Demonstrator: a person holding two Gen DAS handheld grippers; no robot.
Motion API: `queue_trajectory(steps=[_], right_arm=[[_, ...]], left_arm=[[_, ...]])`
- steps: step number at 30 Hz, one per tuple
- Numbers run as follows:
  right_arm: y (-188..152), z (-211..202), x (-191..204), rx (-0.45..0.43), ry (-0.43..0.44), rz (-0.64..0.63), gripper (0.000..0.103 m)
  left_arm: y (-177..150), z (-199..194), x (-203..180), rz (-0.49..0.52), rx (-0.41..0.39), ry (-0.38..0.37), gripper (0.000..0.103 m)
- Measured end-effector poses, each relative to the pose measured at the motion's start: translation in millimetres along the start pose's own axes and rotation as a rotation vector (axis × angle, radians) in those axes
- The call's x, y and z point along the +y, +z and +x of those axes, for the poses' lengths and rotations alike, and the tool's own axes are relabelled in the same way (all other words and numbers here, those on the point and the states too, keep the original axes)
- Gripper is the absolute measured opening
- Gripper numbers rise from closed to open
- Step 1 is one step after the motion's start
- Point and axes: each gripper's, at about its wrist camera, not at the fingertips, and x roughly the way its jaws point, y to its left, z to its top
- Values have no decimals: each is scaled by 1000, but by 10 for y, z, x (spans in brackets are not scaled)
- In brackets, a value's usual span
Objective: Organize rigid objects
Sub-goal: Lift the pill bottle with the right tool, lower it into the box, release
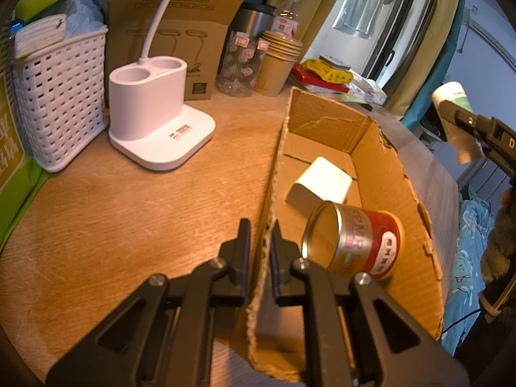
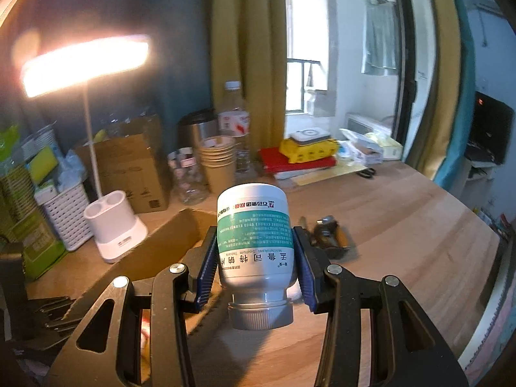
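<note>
My left gripper (image 1: 260, 248) is shut on the near left wall of an open cardboard box (image 1: 383, 174) on the wooden desk. Inside the box lie a red and gold tin can (image 1: 358, 242) on its side and a white rectangular block (image 1: 321, 183). My right gripper (image 2: 254, 258) is shut on a white medicine bottle (image 2: 254, 235) with a teal label, held above the desk with its grey cap toward the camera. The bottle also shows at the right edge of the left wrist view (image 1: 454, 119). The box's edge shows in the right wrist view (image 2: 167, 245).
A white lamp base (image 1: 154, 119) and white basket (image 1: 61, 96) stand left of the box. Paper cups (image 1: 277, 64), a clear jar (image 1: 238, 64), a water bottle (image 2: 235, 129) and books (image 2: 300, 161) line the back. A small dark object (image 2: 329, 235) lies on the desk (image 2: 403, 225).
</note>
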Motion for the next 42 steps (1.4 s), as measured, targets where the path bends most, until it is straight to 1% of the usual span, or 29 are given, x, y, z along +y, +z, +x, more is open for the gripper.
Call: queue_trajectory(steps=[6, 9, 17, 21, 25, 33, 42], right_arm=[[-32, 91, 255, 23, 45, -40, 46], [-69, 143, 343, 38, 67, -39, 46], [-201, 356, 588, 109, 114, -36, 46], [-253, 450, 628, 137, 109, -21, 46], [-302, 536, 633, 169, 76, -23, 46], [-413, 566, 723, 220, 33, -102, 46], [-439, 510, 767, 239, 67, -124, 47]], left_arm=[[0, -2, 2, 0, 0, 0, 11], [0, 0, -2, 0, 0, 0, 11], [2, -5, 8, 0, 0, 0, 11], [1, -5, 4, 0, 0, 0, 11], [3, -3, 9, 2, 2, 0, 11], [11, 5, 25, 0, 3, 0, 11], [10, 5, 21, 0, 3, 0, 12]])
